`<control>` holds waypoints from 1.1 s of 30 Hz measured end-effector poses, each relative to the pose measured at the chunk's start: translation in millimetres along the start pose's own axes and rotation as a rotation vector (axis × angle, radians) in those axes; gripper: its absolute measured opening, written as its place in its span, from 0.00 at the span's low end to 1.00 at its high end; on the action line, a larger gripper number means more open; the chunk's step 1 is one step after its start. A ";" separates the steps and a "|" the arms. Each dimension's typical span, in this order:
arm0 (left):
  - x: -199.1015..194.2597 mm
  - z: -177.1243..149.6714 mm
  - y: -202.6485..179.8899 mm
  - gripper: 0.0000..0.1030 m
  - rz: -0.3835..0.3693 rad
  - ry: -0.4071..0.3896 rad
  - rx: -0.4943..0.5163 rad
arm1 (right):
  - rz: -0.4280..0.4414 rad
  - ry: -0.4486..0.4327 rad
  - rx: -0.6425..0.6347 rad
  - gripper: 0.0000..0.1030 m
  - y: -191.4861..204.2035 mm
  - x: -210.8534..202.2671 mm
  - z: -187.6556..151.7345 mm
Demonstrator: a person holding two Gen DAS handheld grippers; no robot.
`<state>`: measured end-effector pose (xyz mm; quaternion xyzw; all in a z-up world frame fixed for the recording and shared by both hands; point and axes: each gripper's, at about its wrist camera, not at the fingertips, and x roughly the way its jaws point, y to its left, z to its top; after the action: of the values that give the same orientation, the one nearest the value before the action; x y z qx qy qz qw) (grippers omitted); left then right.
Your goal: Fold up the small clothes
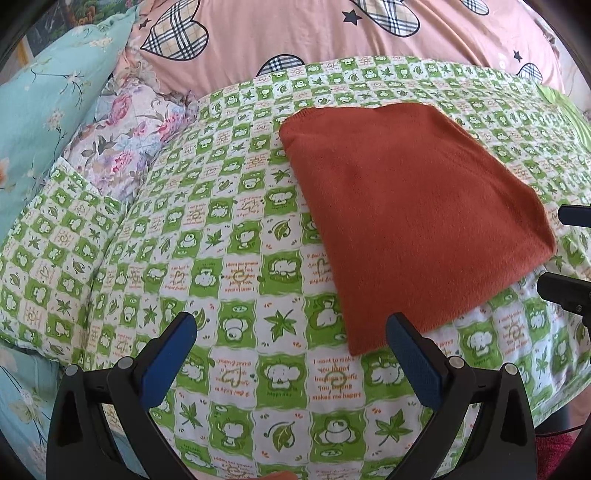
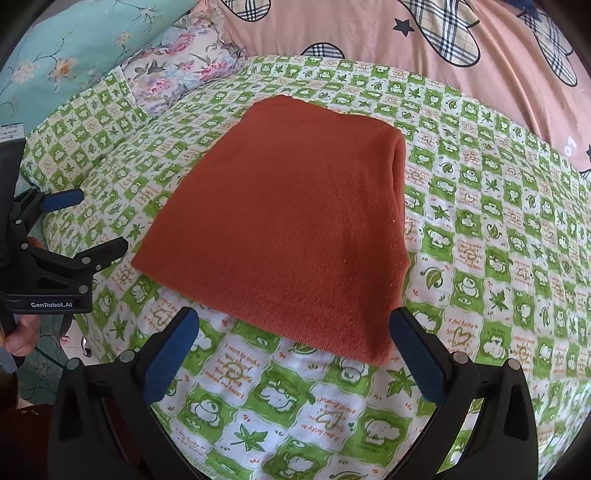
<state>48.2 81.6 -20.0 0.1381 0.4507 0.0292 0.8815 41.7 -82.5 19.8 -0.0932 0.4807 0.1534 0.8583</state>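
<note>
A rust-orange knit garment lies folded into a flat rectangle on the green-and-white checked sheet. It also shows in the right wrist view. My left gripper is open and empty, hovering over the sheet just left of the garment's near corner. My right gripper is open and empty, its fingers straddling the garment's near edge from above without holding it. The left gripper shows at the left edge of the right wrist view, also open.
A pink quilt with plaid hearts lies along the back. A teal floral pillow and a purple floral pillow sit at the back left. The sheet's front edge drops off at the lower right.
</note>
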 end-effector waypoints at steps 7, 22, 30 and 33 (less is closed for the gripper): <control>0.6 11.9 3.2 0.99 -0.014 -0.010 -0.004 | 0.010 0.004 0.000 1.00 -7.5 2.4 10.7; 12.9 32.2 5.2 0.99 -0.039 0.012 -0.017 | 0.007 -0.012 -0.002 1.00 -8.5 1.9 25.9; 15.1 36.9 1.5 0.99 -0.039 0.015 0.001 | 0.011 -0.007 -0.007 1.00 -12.4 4.9 30.1; 14.8 39.1 -0.3 0.99 -0.033 0.006 0.010 | 0.009 -0.005 -0.004 1.00 -13.1 5.8 31.0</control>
<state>88.3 75.5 -10.0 0.1347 0.4559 0.0128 0.8797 73.8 -84.2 31.1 -0.0923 0.4787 0.1585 0.8586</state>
